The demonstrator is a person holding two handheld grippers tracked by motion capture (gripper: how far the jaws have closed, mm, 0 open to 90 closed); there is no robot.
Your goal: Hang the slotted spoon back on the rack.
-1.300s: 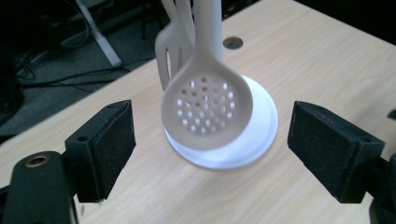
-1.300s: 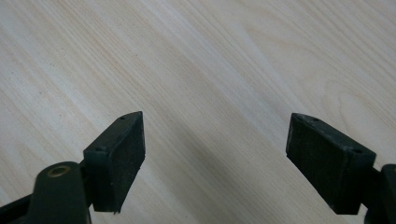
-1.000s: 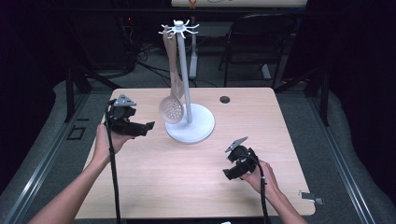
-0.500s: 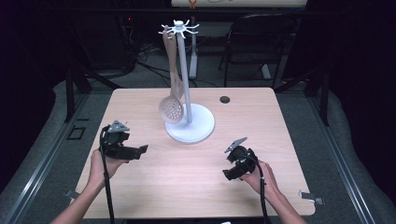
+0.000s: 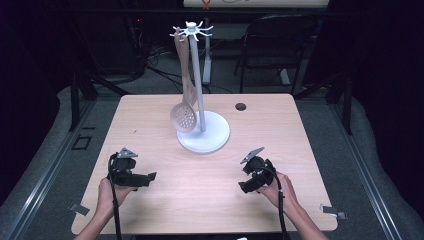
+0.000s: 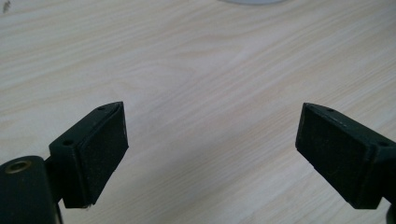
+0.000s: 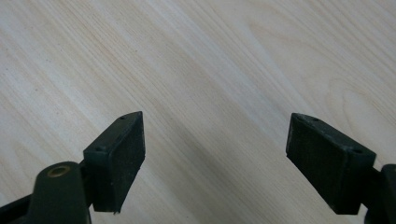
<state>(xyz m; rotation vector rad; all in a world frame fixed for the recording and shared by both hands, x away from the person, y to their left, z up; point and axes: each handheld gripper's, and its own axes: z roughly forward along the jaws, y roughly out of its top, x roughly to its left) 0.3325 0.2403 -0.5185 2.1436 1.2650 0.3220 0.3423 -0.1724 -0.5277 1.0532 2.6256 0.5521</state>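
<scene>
Tabletop [image 5: 165, 210] of pale wood carries a white utensil stand [image 5: 203, 138] near its far middle, a beige slotted spoon [image 5: 183, 118] hanging from a top hook with its bowl just beside the pole. Both tools sit low near the front edge, well apart from the stand. Left gripper [image 5: 150, 176] has its 2 jaws spread wide over bare wood, holding nothing; right gripper [image 5: 243, 187] likewise, jaws wide and empty. Judging from this, the spoon looks placed; a good finish is to rest both hands level, clear of the base.
</scene>
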